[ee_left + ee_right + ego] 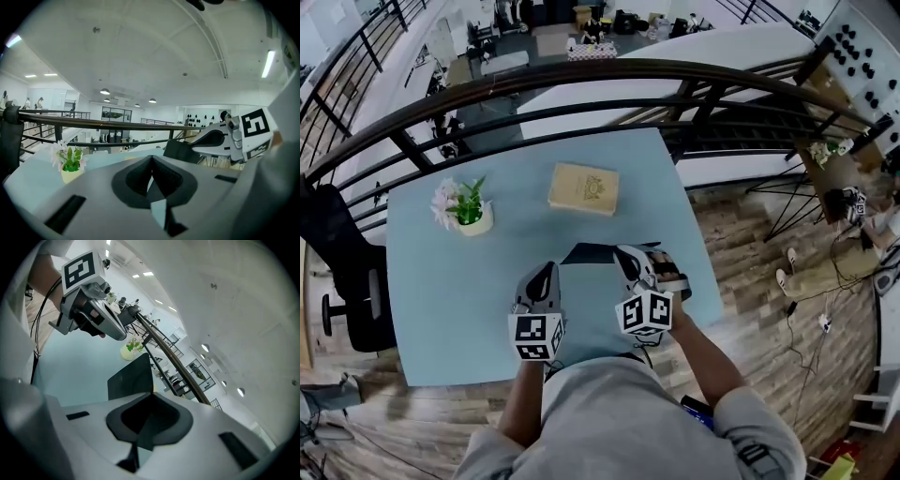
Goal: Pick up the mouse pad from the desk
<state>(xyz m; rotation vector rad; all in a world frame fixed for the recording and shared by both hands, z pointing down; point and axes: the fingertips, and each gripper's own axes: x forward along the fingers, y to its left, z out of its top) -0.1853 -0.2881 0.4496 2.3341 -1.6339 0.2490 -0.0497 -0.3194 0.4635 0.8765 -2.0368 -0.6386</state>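
Note:
The dark mouse pad (589,253) is raised off the light blue desk (441,300) at its near right part and tilts upward. My right gripper (630,257) is shut on the pad's right edge. In the right gripper view the pad (131,378) stands up as a dark sheet straight out of the jaws of the right gripper (150,401). My left gripper (545,274) hovers just left of the pad, apart from it, with its jaws together and nothing between them. From the left gripper view the pad (180,151) shows beside the right gripper (199,143).
A potted plant with pale flowers (467,211) stands at the desk's far left. A tan book (584,188) lies at the far middle. A dark curved railing (581,80) runs behind the desk. A black office chair (342,272) stands at the left, on a wood floor.

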